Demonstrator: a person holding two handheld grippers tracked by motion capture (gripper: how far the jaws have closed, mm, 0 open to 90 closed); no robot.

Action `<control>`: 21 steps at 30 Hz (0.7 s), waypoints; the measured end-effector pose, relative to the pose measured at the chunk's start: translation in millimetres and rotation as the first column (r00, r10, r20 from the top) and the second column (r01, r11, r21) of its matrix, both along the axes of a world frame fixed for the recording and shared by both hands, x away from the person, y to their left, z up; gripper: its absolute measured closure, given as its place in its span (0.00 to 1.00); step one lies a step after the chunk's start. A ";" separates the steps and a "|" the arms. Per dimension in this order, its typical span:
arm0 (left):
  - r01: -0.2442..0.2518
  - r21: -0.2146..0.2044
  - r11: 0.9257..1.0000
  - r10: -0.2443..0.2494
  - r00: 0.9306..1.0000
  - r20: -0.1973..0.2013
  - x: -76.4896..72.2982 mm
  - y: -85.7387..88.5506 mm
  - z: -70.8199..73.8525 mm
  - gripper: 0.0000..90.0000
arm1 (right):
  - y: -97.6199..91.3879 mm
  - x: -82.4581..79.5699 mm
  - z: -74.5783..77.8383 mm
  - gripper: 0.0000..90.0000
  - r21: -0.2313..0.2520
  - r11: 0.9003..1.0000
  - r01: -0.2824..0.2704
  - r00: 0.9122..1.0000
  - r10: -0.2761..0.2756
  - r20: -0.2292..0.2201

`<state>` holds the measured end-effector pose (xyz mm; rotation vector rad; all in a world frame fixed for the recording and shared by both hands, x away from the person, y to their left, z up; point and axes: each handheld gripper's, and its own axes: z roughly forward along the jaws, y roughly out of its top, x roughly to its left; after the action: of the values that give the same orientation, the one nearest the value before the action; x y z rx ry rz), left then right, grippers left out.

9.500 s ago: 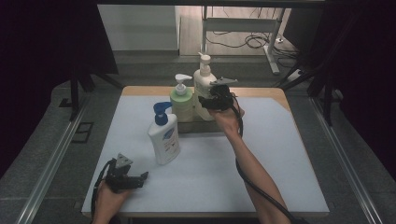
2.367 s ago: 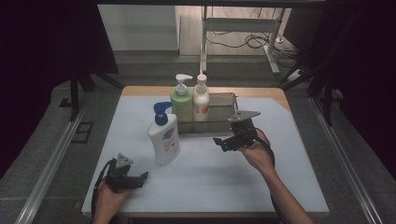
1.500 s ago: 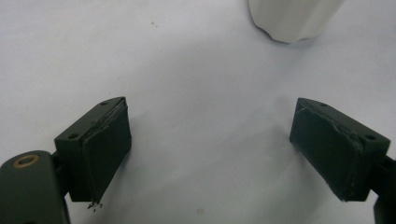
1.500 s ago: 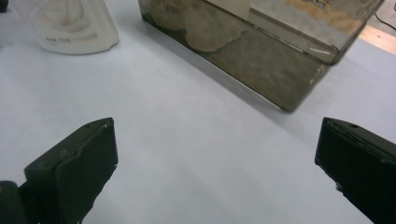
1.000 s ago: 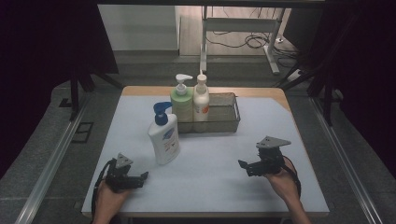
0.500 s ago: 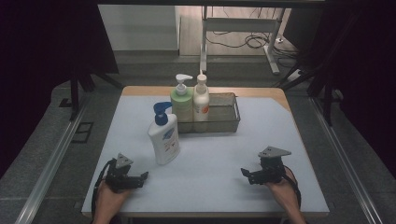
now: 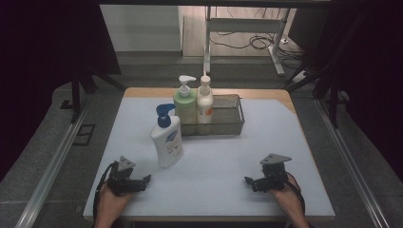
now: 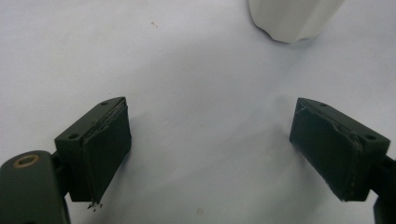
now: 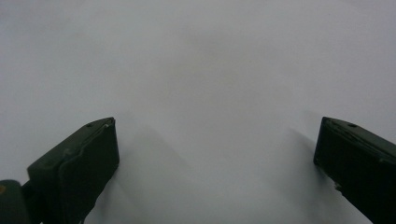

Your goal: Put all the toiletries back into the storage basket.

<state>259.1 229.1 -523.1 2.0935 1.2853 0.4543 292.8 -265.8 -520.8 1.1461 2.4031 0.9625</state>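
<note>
A white table [image 7: 223, 156] carries a wire basket [image 7: 228, 116] at its far centre. Two pump bottles stand upright inside the basket at its left end, touching each other: a green bottle [image 7: 185, 102] and, to its right, a white bottle [image 7: 205, 100]. The right part of the basket holds nothing.

A blue-capped white bottle [image 7: 167, 137] stands upright on the table in front of the basket's left end, just outside it. It is the item nearest the left gripper [image 7: 142, 180]. In the left gripper view, its rounded base [image 8: 292, 18] appears at the top edge, beyond the jaws and to the right of their centre line. Bare table surface lies between the jaws and the bottle.

The left gripper rests low at the near left edge of the table, held in the person's left hand [image 7: 109, 202], jaws pointing to the right. Its jaws stand wide apart and grip nothing.

The right gripper [image 7: 249, 181] rests at the near right edge, held in the right hand [image 7: 287, 197], jaws pointing to the left. Its jaws are likewise spread wide over bare table and grip nothing. The two grippers are well apart.
</note>
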 end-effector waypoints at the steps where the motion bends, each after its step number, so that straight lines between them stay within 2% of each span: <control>1: 0.000 -0.001 1.000 0.000 1.000 -0.001 0.2 -0.1 0.1 0.14 | -0.2 0.1 0.0 0.00 0.000 1.000 0.002 1.000 -0.002 0.001; 6: 0.012 0.006 1.000 -0.012 1.000 -0.006 1.9 0.1 2.1 0.15 | 0.2 -0.3 -0.9 0.00 -0.002 1.000 0.002 1.000 -0.002 0.003; 10: 0.035 -0.005 0.999 -0.035 0.999 -0.018 4.7 -2.8 7.5 0.15 | 0.3 -0.7 -1.2 0.00 -0.001 1.000 0.004 1.000 -0.004 0.002; 13: 0.050 -0.022 0.998 -0.050 0.999 -0.007 5.9 -4.2 13.6 0.17 | 0.3 -0.7 -1.4 0.00 -0.001 1.000 0.004 1.000 -0.004 0.003; 14: 0.052 -0.020 0.998 -0.052 0.999 -0.004 5.8 -4.4 15.5 0.21 | 0.3 -0.7 -1.4 0.00 0.000 1.000 0.004 1.000 -0.004 0.004; 17: 0.074 -0.067 0.995 -0.075 0.997 -0.014 7.5 -3.2 18.8 0.49 | 0.2 -0.8 -1.5 0.00 -0.001 1.000 0.004 1.000 -0.004 0.004; 21: 0.077 -0.088 0.993 -0.079 0.996 -0.028 13.5 -2.0 21.0 0.69 | 0.2 -0.8 -1.6 0.00 -0.001 1.000 0.004 1.000 -0.004 0.005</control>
<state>272.5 227.2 -502.1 2.0772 1.2144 0.3267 292.0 -265.6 -522.4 1.1466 2.3960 0.9622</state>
